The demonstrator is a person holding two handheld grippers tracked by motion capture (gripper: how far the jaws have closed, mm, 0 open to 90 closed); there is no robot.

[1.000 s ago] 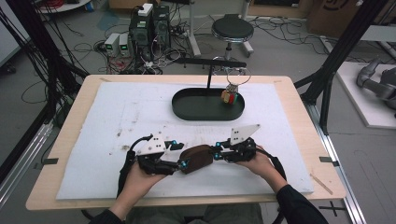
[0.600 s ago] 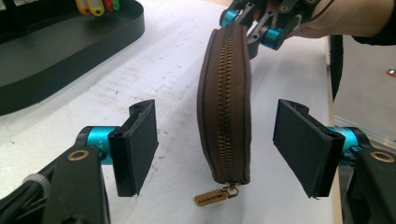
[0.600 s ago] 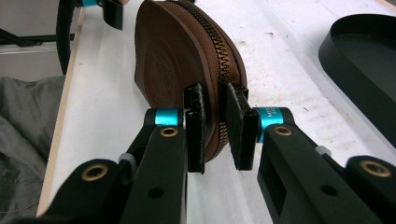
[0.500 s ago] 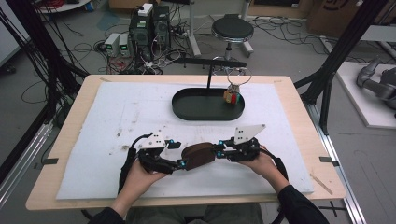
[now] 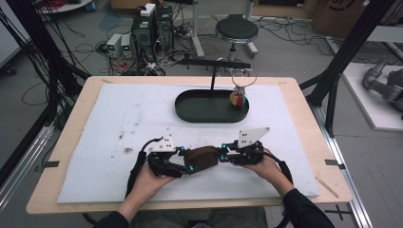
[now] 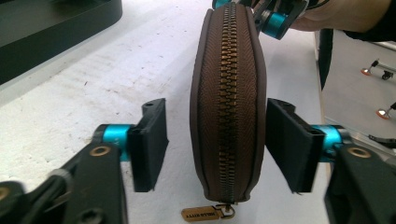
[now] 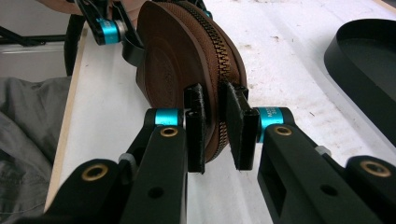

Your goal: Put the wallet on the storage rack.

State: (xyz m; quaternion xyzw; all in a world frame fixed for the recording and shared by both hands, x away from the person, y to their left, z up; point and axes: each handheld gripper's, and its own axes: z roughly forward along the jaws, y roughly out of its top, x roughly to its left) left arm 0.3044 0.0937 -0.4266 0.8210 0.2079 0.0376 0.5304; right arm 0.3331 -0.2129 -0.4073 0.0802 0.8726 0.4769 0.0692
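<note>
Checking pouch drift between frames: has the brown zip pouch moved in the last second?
No clear move. In the high view the brown zip pouch sits between both grippers, at the same spot in front of the black tray as before.

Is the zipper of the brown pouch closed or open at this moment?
Closed. In the left gripper view the brown pouch shows its zipper teeth meshed along the whole visible edge, with the pull tab at the near end.

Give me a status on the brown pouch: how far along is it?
Done: the brown zip pouch is up on edge between both grippers. In hand: the right gripper pinches one end; the left gripper straddles the other end with its jaws open, off the sides. Left: the zip is fully closed, its pull tab untouched.
</note>
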